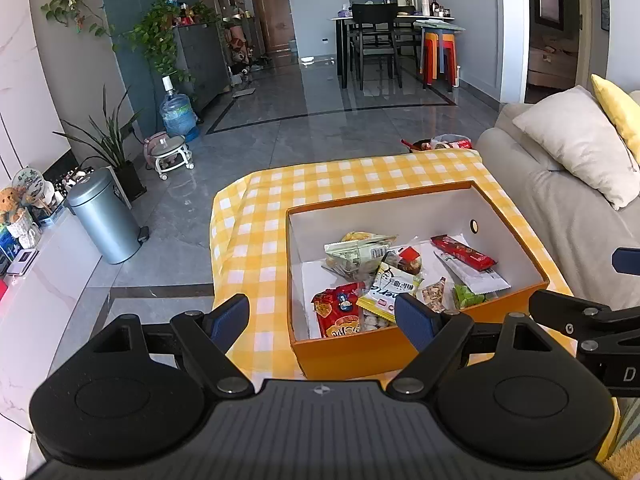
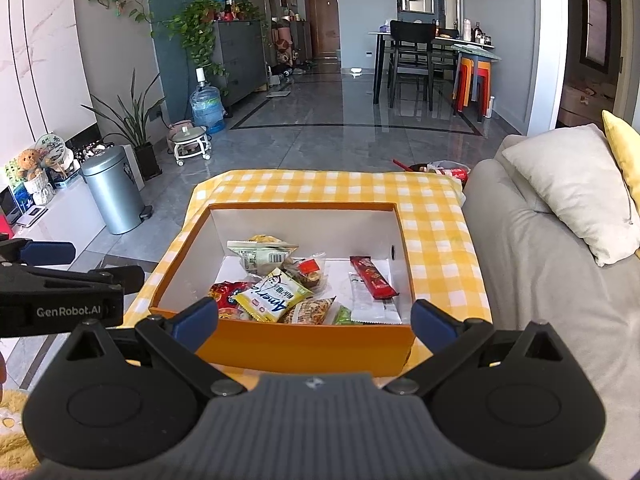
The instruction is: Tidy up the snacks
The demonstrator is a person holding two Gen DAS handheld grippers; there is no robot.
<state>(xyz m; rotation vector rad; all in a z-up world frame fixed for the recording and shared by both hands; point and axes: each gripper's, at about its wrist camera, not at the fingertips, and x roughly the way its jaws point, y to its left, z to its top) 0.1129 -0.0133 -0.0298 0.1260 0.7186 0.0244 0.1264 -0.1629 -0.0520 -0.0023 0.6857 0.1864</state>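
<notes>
Nearest the lens in each wrist view, the black gripper body is seen, its blue-padded jaws spread wide with nothing held between them. The left gripper [image 1: 322, 316] is held above the near-left corner of the orange box [image 1: 360, 354], one pad over the checked cloth and the other over the box's near wall. The right gripper [image 2: 316, 322] is held just before the same box [image 2: 304, 350], whose near wall is framed between its pads. The box is set on the surface covered by a yellow-and-white checked cloth [image 2: 440, 248], beside a grey sofa [image 2: 532, 264].

The snacks are gathered inside the box on its white floor. A yellow packet [image 2: 274, 298] is laid on top near the front, partly over a red packet [image 2: 226, 292]. A long red bar [image 2: 373, 277] is laid on a white wrapper [image 2: 374, 308] toward the right wall. A pale green packet [image 2: 260, 254] is placed toward the back, and a small green packet [image 2: 343, 315] is tucked against the near wall. A grey pedal bin [image 2: 114, 192] is seen on the floor to the left.
</notes>
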